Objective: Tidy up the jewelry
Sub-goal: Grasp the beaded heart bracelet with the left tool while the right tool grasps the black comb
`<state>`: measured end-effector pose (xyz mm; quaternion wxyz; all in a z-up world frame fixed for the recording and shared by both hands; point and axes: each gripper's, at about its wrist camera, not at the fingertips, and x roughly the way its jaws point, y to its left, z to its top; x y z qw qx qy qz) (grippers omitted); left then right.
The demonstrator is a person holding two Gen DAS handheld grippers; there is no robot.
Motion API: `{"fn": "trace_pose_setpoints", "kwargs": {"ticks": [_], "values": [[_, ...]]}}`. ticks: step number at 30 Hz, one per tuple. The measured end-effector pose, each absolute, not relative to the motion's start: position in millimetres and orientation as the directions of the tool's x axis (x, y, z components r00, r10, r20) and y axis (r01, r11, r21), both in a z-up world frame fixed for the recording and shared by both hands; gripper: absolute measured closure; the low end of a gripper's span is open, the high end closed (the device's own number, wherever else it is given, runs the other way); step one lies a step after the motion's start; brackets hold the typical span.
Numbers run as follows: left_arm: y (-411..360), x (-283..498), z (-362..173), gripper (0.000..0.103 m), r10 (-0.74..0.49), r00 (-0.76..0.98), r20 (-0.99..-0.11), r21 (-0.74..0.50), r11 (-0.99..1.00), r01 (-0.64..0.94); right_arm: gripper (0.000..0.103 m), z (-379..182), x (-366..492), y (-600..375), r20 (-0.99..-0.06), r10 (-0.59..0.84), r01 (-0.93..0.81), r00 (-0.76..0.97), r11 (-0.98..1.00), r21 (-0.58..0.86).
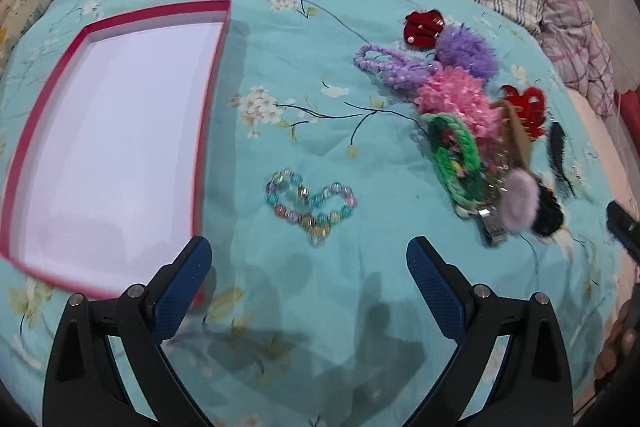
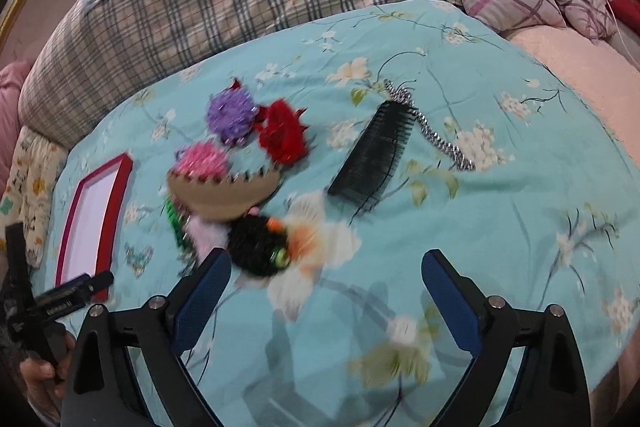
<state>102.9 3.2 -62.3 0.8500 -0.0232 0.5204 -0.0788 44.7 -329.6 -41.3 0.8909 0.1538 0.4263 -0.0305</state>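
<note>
My left gripper (image 1: 308, 263) hovers over the floral turquoise bedspread (image 1: 304, 75), fingers spread wide, nothing between them. The beaded bracelet (image 1: 310, 205) lies just ahead of the fingertips, folded into a heart-like loop. The red-rimmed box (image 1: 218, 67) with a white floor sits to the left, its near corner beside my left finger.

My right gripper (image 2: 326, 273) is also spread wide and holds nothing. Its left finger (image 2: 202, 301) is near the black hair piece (image 2: 256, 247) with orange and white feathers; contact cannot be told, the frame is blurred. The heap lies beyond: tan claw clip (image 2: 224, 193), pink scrunchie (image 2: 204, 157), purple scrunchie (image 2: 230, 115), red clip (image 2: 282, 137). The black comb (image 2: 372, 161) lies apart to the right, a silver chain (image 2: 444, 143) beside it.
</note>
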Motion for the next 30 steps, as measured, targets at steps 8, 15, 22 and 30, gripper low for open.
{"fn": "trace_pose_setpoints", "kwargs": {"ticks": [8,15,22,30], "values": [[-10,122,-84,0.004,-0.096,0.431,-0.897,-0.038,0.989,0.141,0.016,-58,89,-365,-0.782,0.058,0.243,0.62,0.934,0.262],[-9,121,-97,0.004,-0.148,0.41,-0.9,-0.061,0.974,0.217,0.021,-84,122,-376,-0.817,0.069,0.278,0.573,0.921,0.273],[-11,128,-96,0.048,-0.137,0.417,-0.899,-0.014,0.959,0.284,0.026,-98,142,-372,-0.834,0.024,0.299,0.551,0.928,0.224],[-11,127,-88,0.097,-0.178,0.426,-0.887,-0.029,0.942,0.334,0.052,-96,141,-375,-0.831,0.002,0.314,0.557,0.925,0.213]]}}
